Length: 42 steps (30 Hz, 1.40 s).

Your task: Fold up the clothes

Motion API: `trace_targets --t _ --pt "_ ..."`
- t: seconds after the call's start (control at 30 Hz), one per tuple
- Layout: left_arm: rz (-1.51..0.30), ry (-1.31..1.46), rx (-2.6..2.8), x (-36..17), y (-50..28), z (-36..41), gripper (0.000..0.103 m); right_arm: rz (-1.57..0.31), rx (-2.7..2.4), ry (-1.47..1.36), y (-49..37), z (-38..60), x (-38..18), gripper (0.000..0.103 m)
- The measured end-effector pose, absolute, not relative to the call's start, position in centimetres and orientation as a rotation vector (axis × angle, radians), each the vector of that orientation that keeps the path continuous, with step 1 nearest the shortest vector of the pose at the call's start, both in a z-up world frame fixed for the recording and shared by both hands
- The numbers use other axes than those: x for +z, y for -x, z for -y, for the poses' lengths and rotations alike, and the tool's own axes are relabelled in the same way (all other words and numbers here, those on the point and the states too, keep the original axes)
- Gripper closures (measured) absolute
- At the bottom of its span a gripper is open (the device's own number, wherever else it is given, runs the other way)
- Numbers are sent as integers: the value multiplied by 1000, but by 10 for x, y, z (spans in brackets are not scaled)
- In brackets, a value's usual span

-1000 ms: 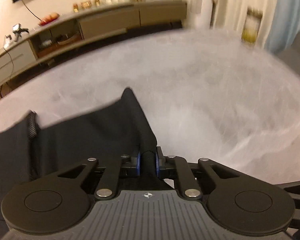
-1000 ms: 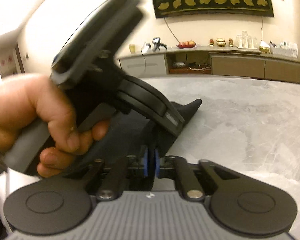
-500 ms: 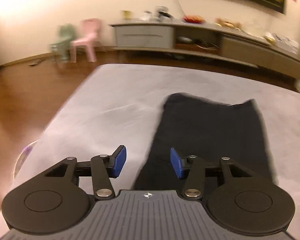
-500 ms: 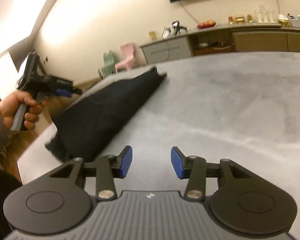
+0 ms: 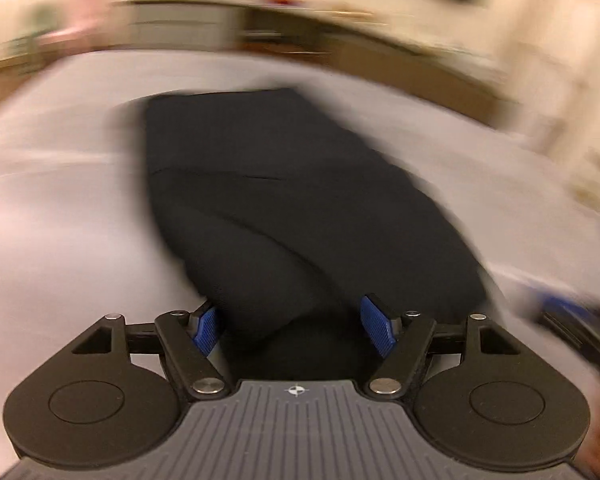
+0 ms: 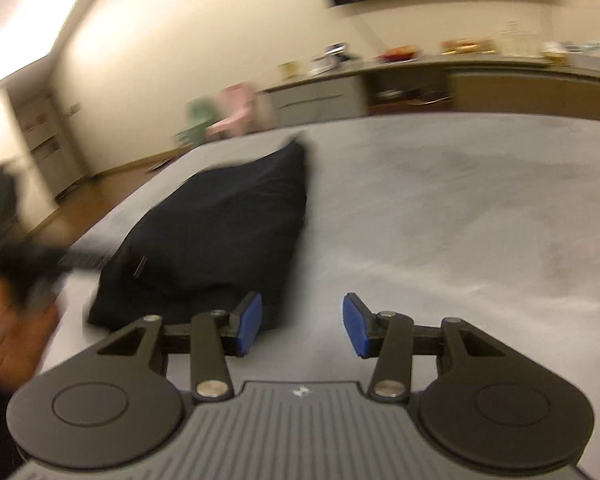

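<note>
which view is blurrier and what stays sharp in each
Left wrist view is blurrier: the black garment, table and sideboard smear with motion, only the left gripper is crisp. Right wrist view: right gripper sharp, garment edges and the hand at the left blurred, warm dim light.

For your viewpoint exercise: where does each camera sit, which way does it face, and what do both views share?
Left wrist: on the left gripper, open over the near end of the black garment, facing the sideboard.
Right wrist: on the right gripper, open above the grey table; the person's left hand shows blurred.
Shared: garment, table.
</note>
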<state>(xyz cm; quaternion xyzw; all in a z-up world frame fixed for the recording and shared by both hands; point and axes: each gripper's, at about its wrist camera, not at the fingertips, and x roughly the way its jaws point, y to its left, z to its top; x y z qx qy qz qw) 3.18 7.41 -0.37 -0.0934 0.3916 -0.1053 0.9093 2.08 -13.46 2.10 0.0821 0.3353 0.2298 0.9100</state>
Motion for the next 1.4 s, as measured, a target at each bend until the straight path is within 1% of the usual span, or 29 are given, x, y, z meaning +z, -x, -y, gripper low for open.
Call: trace_targets --t 0.07,0.13,0.37,0.4,0.43,0.47,0.6,0.67,0.77,0.9,1.07,1.2,1.23,1.33,1.4 --pt "-756 167 -305 5 -19 -41 31 -681 379 -220 -28 159 24 57" --pt "-734 175 -316 10 -15 -34 32 -674 328 -281 -31 181 27 56" --pt "-725 339 -176 15 -39 -102 30 -700 419 -603 -36 215 22 56" --pt "-721 366 -153 15 -46 -111 29 -707 435 -655 -37 218 20 56" --pt "-723 387 -137 15 -53 -118 24 -712 440 -703 -38 221 17 56" --pt "-734 408 -135 15 -59 -123 22 -714 432 -744 -37 225 13 56" --pt "-789 498 -145 2 -71 -132 22 -747 393 -900 -40 236 -4 56" --pt "-785 531 -158 -7 -71 -135 21 -784 393 -966 -44 236 -14 56" --pt "-762 598 -184 -24 -77 -138 19 -808 374 -965 -52 230 -18 55" --pt "-768 691 -208 -31 -81 -150 19 -829 341 -928 -64 219 -19 55" --pt "-776 687 -234 -33 -85 -151 19 -854 300 -882 -78 206 -21 55" --pt "-776 680 -236 -34 -88 -149 18 -875 264 -848 -89 195 -23 68" --pt "-776 677 -236 -34 -89 -148 19 -887 248 -848 -90 194 -22 68" --pt "-777 695 -238 -34 -89 -148 19 -918 233 -882 -84 193 -16 67" --pt "-779 708 -235 -35 -89 -149 19 -925 248 -913 -73 194 -13 64"
